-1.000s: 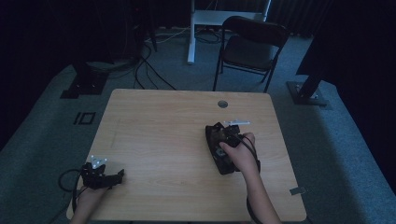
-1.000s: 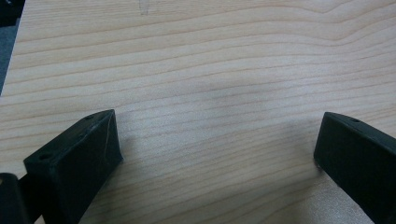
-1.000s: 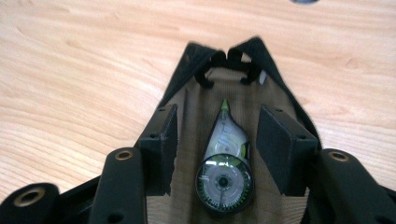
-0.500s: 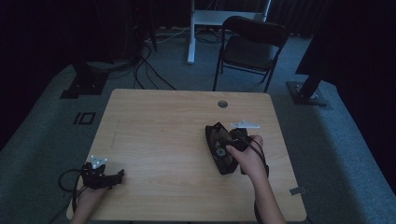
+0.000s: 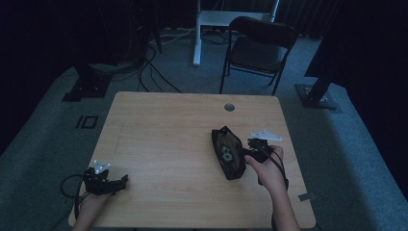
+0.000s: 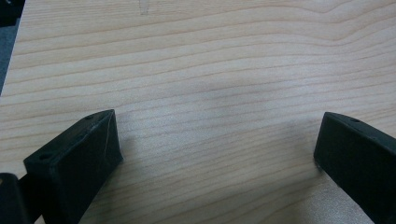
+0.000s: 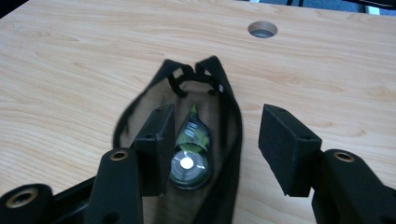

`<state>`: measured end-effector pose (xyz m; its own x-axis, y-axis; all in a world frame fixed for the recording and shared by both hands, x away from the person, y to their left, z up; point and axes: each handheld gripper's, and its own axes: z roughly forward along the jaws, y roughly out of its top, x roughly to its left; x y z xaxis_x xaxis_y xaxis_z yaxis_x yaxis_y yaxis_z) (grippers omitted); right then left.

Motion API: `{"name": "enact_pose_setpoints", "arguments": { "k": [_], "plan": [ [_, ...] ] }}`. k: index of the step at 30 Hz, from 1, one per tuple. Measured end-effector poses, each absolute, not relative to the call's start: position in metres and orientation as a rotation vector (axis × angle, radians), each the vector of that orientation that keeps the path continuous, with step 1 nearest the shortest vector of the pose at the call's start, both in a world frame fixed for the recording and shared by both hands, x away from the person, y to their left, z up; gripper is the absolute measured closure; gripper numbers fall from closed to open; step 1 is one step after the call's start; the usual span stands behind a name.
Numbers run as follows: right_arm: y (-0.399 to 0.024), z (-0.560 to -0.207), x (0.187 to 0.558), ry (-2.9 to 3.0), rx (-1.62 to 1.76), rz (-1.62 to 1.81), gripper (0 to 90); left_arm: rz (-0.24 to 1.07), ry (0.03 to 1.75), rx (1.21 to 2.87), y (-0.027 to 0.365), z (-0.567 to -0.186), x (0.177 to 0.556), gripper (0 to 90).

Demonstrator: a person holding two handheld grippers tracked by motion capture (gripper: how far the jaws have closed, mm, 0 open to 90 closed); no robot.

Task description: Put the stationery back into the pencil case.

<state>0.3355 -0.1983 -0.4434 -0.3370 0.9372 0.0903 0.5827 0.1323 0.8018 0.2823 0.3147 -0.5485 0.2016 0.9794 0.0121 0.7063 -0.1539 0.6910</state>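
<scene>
A black pouch lies open at the table's right middle. In the right gripper view, the pouch holds a round green and clear item. My right gripper is open: one jaw sits inside the pouch's mouth beside that item, and the other jaw stays outside, so the pouch's side wall stands between them. In the high view the right gripper meets the pouch from the right. My left gripper rests at the table's front left corner. Its jaws are open over bare wood.
The wooden table has a round cable hole at its far edge. A folding chair and a white desk leg stand beyond the table. Cables lie on the floor at the far left.
My right hand and gripper have shifted a little to the right and toward the near edge, beside the pouch. The pouch and the left gripper have stayed in place.
</scene>
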Motion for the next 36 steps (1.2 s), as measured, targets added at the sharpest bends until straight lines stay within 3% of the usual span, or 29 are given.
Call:
{"name": "enact_pose_setpoints", "arguments": {
  "k": [36],
  "plan": [
    [-0.270, -0.522, 0.314, 1.852, 1.618, 0.989, 36.5, 0.642, 1.563, 1.929, 0.315, -0.549, 0.282, 0.6]
  ]
}}
